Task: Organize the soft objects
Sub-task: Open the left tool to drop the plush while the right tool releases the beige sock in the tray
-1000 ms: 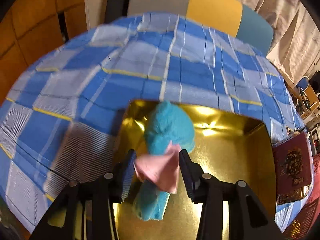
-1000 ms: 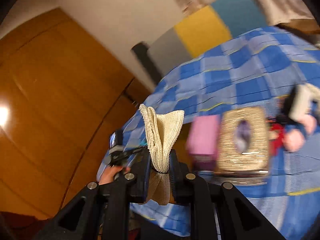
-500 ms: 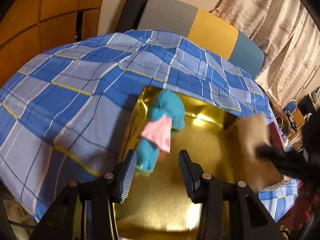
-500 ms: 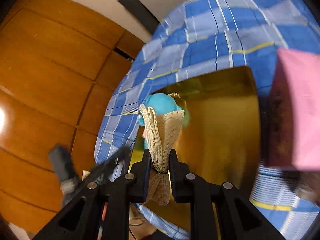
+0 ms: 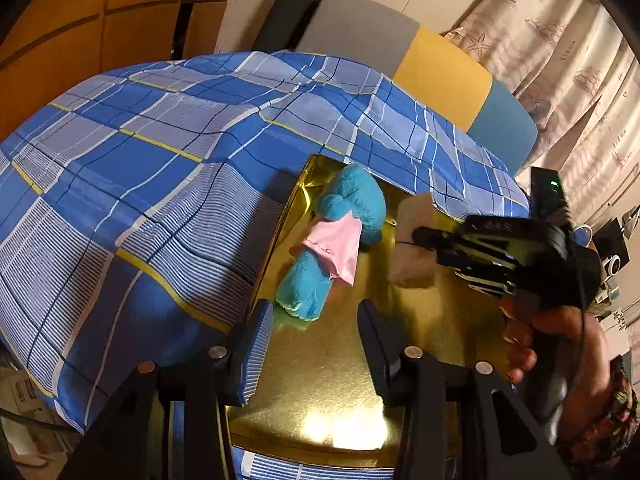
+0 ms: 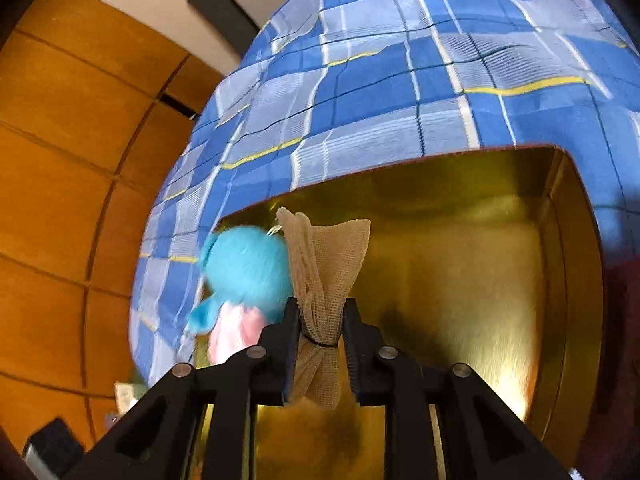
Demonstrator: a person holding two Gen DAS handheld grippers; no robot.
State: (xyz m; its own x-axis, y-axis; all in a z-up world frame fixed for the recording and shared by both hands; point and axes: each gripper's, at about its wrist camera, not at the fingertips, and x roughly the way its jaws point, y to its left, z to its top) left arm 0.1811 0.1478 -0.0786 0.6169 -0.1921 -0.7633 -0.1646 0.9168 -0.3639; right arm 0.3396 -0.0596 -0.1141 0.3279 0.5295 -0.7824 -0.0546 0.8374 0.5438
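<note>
A shiny gold tray (image 5: 420,320) lies on a blue checked bedspread (image 5: 160,168). A turquoise plush toy (image 5: 344,208) in a pink cloth lies at the tray's left edge; it also shows in the right wrist view (image 6: 248,264). My left gripper (image 5: 316,332) is open and empty, just behind the toy. My right gripper (image 6: 320,320) is shut on a beige mesh cloth (image 6: 324,256) and holds it over the tray (image 6: 480,272) beside the toy. In the left wrist view the right gripper (image 5: 424,240) reaches in from the right with the cloth (image 5: 412,256).
A grey, yellow and teal headboard (image 5: 420,64) stands behind the bed. Orange wood panels (image 6: 72,160) line the left. Curtains (image 5: 560,60) hang at the back right, with small clutter (image 5: 612,264) on a surface beside the bed.
My left gripper let go of the plush toy and drew back. My right gripper swung over with the mesh cloth and now holds it above the tray next to the toy.
</note>
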